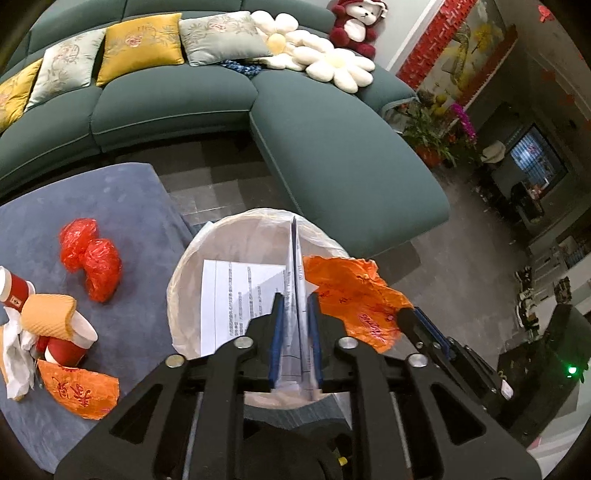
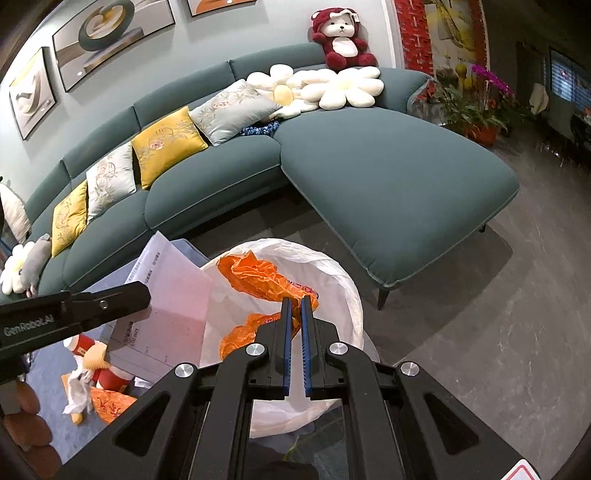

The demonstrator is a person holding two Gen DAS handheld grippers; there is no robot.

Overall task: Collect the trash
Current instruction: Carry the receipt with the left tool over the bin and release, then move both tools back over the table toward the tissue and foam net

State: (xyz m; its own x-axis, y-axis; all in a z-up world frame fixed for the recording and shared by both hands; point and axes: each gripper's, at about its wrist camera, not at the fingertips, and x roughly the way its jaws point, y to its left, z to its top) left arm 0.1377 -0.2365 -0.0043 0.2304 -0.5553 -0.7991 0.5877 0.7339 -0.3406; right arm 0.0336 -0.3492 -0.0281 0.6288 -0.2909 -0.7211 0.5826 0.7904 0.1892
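My left gripper (image 1: 295, 301) is shut on a folded printed paper sheet (image 1: 240, 295) and holds it over the lined trash bin (image 1: 255, 221). My right gripper (image 2: 295, 301) is shut on an orange plastic bag (image 2: 258, 277) over the same bin (image 2: 332, 269). In the left wrist view the orange bag (image 1: 351, 291) hangs over the bin's right rim from the right gripper (image 1: 410, 314). In the right wrist view the left gripper (image 2: 146, 291) holds the paper (image 2: 173, 295) at the bin's left rim. More trash lies on the blue-grey ottoman (image 1: 122, 206): red plastic bags (image 1: 90, 253), paper cups (image 1: 55, 321), an orange wrapper (image 1: 81, 387).
A green curved sofa (image 1: 332, 147) with cushions and a red plush bear (image 1: 356, 26) stands behind the bin. Dark tiled floor (image 2: 498, 332) lies to the right. Potted plants (image 1: 436, 129) stand at the far right.
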